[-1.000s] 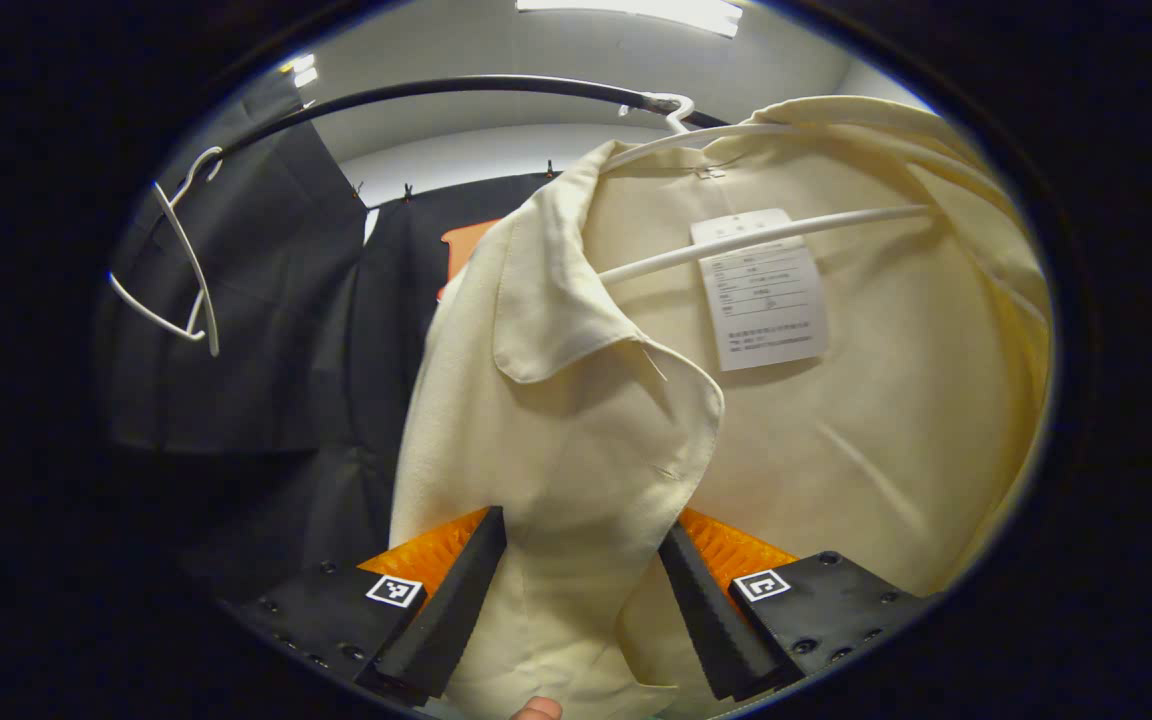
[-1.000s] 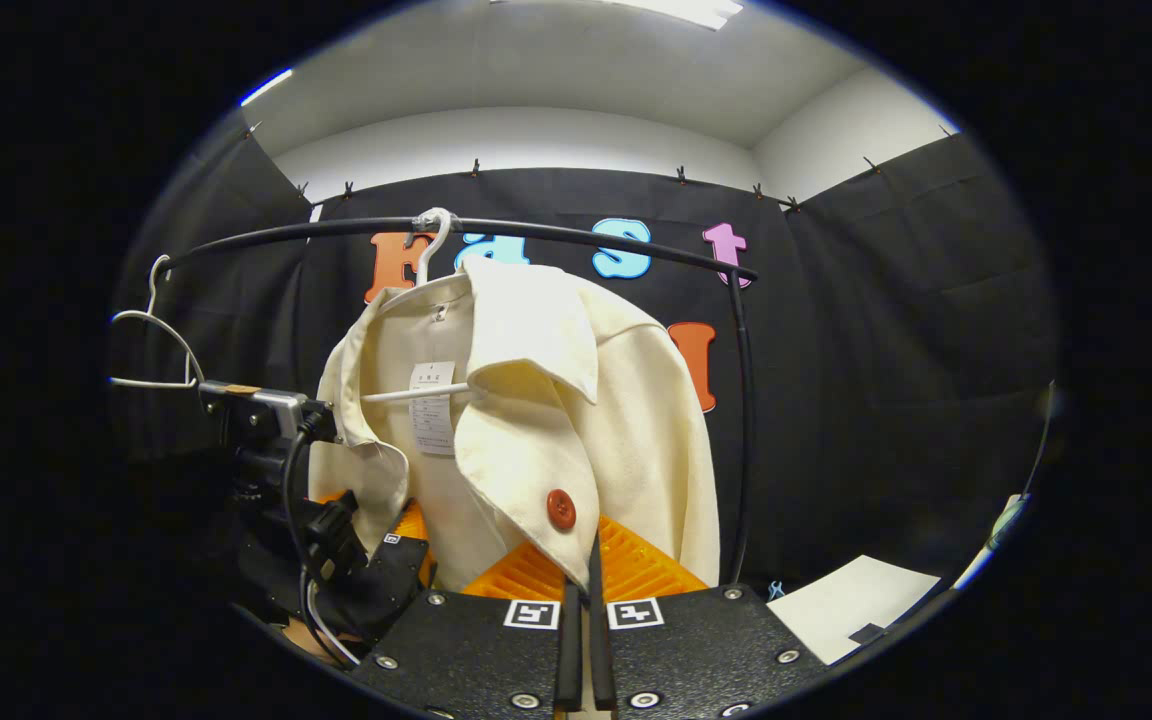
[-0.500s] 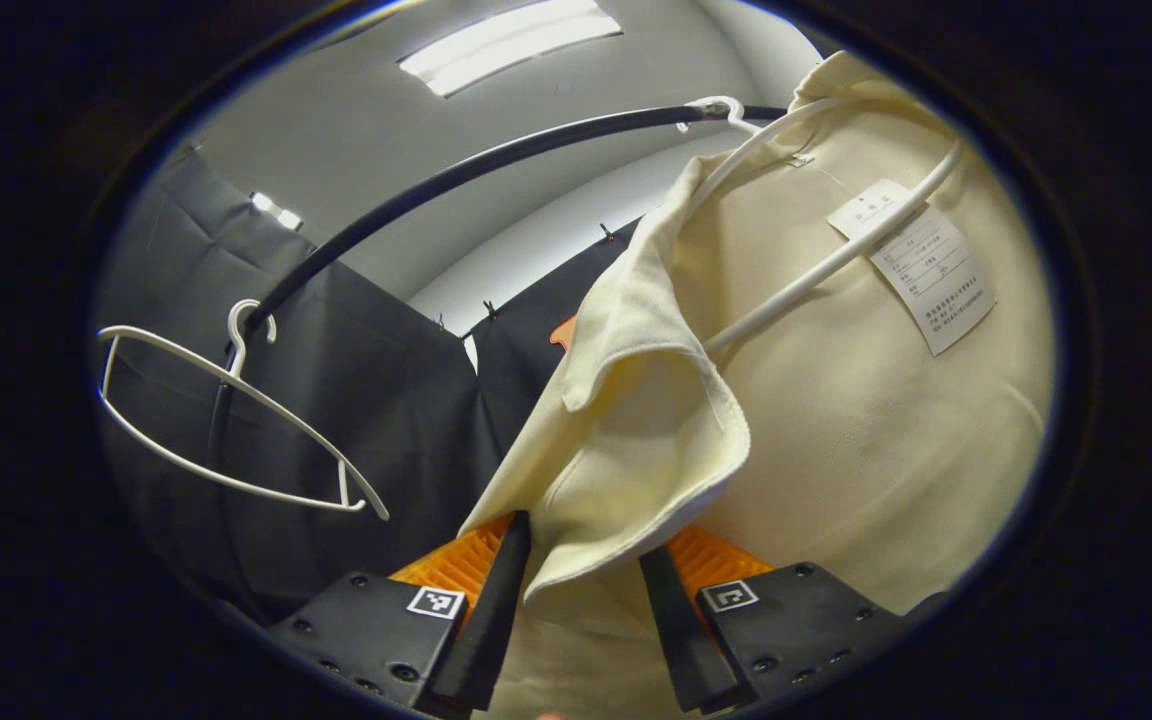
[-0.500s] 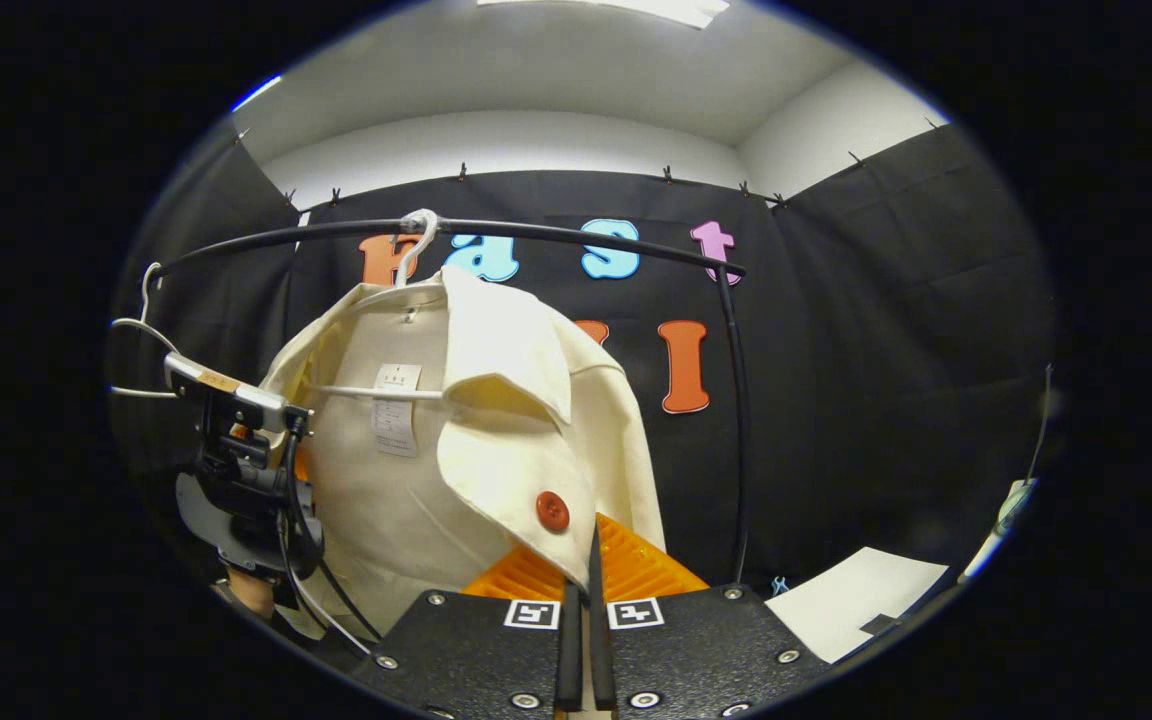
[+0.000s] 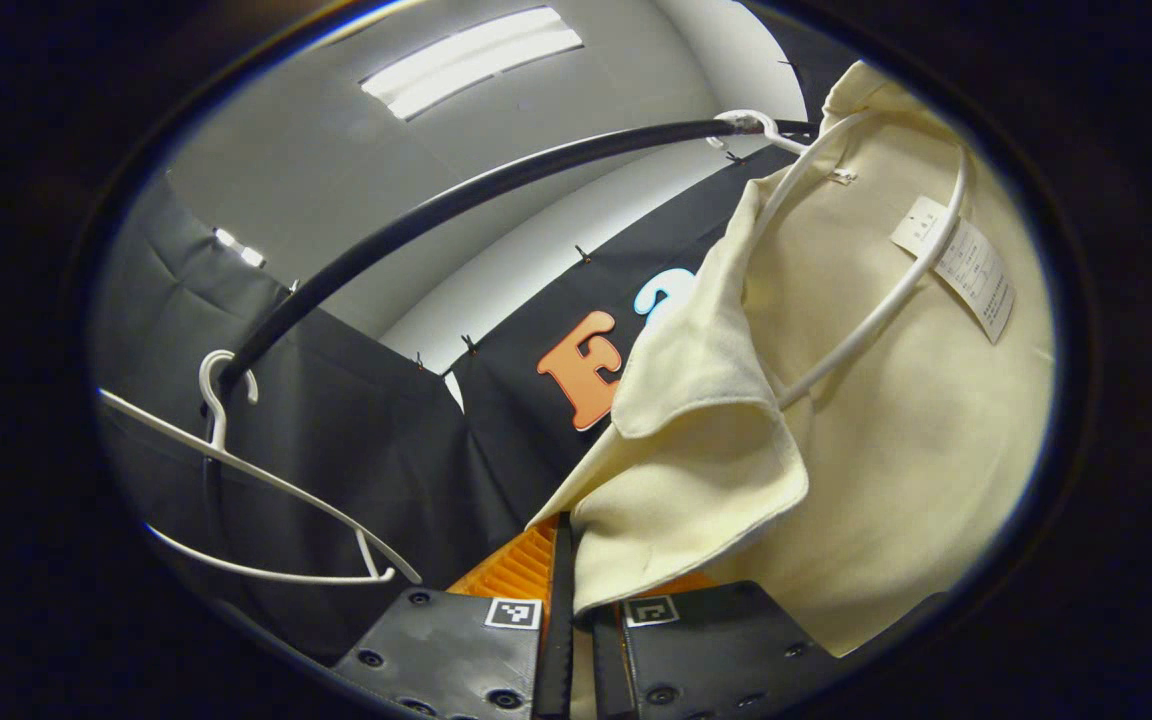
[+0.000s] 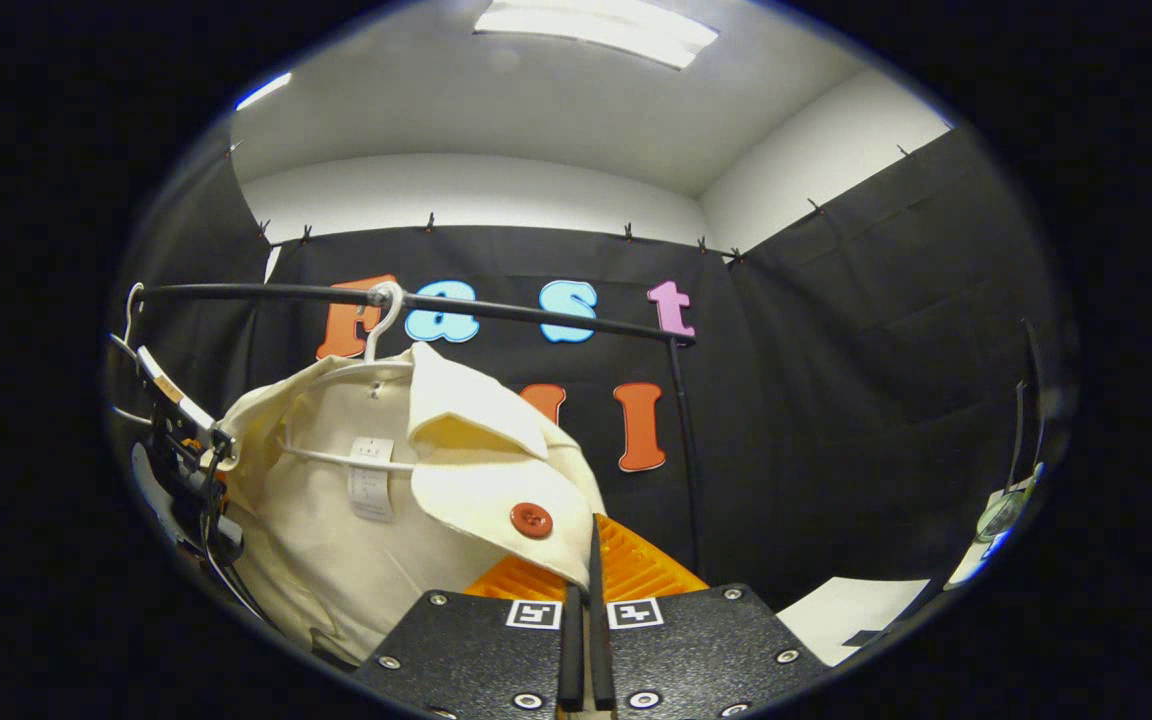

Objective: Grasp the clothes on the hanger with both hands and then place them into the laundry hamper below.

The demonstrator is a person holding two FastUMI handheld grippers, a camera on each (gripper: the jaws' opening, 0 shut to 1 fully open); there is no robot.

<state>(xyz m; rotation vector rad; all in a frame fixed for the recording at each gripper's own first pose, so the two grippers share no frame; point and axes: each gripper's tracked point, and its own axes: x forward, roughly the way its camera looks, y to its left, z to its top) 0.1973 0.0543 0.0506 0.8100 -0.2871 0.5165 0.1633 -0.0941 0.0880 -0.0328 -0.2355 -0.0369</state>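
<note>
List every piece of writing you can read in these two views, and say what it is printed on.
White tag inside the cream jacket: printed lines, too small to read.
Square markers on the left gripper and right gripper: coded patterns, no words.

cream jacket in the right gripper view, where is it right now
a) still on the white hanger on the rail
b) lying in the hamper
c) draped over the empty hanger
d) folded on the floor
a: the cream jacket hangs on the white hanger hooked over the black rail, with the right gripper shut on its front edge.
</note>
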